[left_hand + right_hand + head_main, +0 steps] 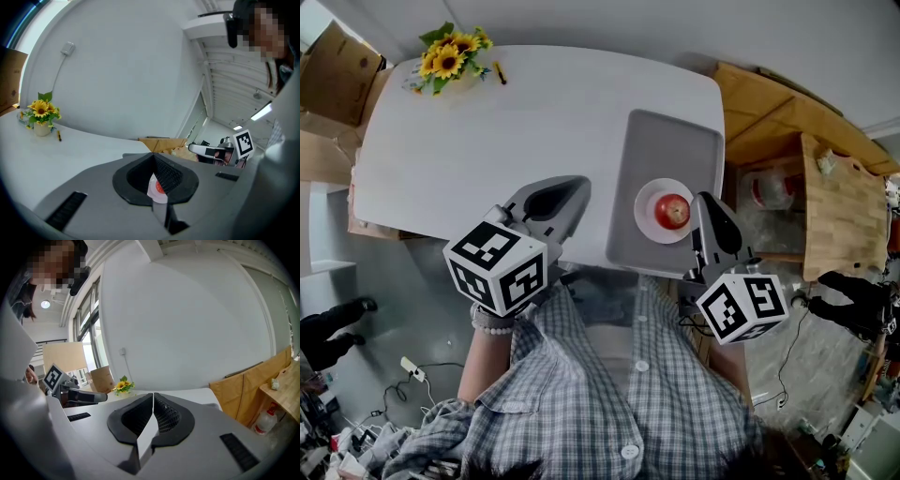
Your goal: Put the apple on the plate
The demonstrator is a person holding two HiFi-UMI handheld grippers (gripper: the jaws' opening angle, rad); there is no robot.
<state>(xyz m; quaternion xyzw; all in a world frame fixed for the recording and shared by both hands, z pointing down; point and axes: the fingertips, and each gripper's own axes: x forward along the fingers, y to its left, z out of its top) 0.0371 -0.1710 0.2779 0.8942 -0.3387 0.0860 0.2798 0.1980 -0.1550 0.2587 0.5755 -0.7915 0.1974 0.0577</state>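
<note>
A red apple (672, 211) rests on a small white plate (645, 223), which stands at the near end of a grey tray (661, 141) on the white table (487, 141). My right gripper (705, 199) is shut and empty, its tip just right of the plate's rim. My left gripper (578, 187) is shut on nothing, over the table's near edge left of the tray. In the left gripper view the jaws (153, 157) meet, and a sliver of the plate (152, 191) and apple (160, 187) shows below them. The right gripper view shows its gripper (153, 397) shut, with the table beyond.
A pot of sunflowers (450, 56) and a pen (500, 73) sit at the table's far left corner. A wooden shelf unit (834, 206) stands right of the table, with cardboard boxes (337, 66) to its left. Cables (412, 375) lie on the floor.
</note>
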